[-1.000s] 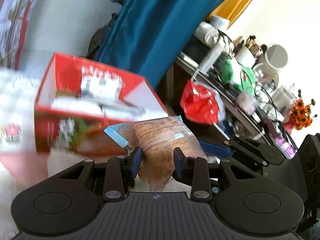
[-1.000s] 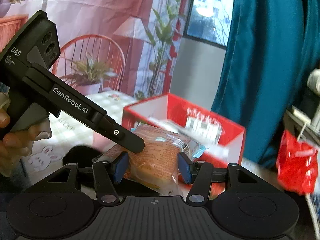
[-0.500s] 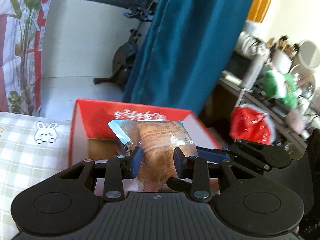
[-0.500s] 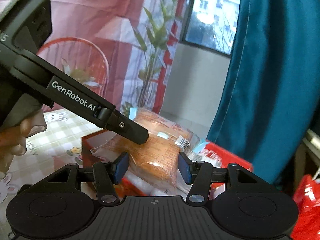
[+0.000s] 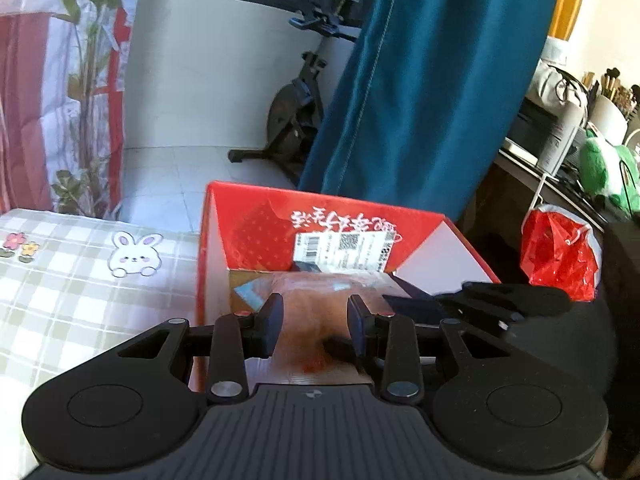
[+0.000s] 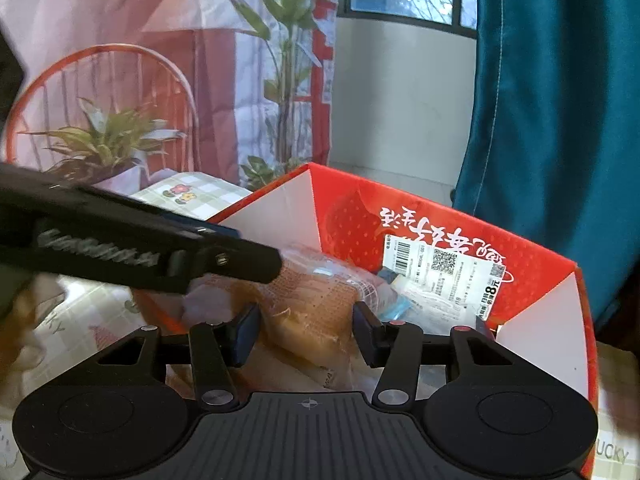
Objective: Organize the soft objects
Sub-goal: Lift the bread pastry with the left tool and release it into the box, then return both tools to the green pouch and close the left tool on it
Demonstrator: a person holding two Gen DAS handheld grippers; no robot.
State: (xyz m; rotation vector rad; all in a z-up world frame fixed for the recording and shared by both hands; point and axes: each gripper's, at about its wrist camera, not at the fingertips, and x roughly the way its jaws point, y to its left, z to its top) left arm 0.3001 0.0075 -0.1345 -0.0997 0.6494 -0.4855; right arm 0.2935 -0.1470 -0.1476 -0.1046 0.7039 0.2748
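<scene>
Room clutter behind the worktop

Teal curtain (image 5: 420, 80) hanging at centre, with a black exercise bike (image 5: 296, 116) parked on pale floor tiles beside it. Checked tablecloth (image 5: 72, 288) printed with a rabbit (image 5: 134, 254) and small flowers. Crumpled red plastic bag (image 5: 558, 250) near a crowded shelf (image 5: 560, 152) at right. Red wire chair (image 6: 100, 96) holding a potted plant (image 6: 104, 148), against a pink printed backdrop (image 6: 120, 8).

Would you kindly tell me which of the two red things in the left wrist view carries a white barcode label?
The open-topped red cardboard box, with the label on its inner wall; the crumpled red plastic bag to its right has none.
</scene>
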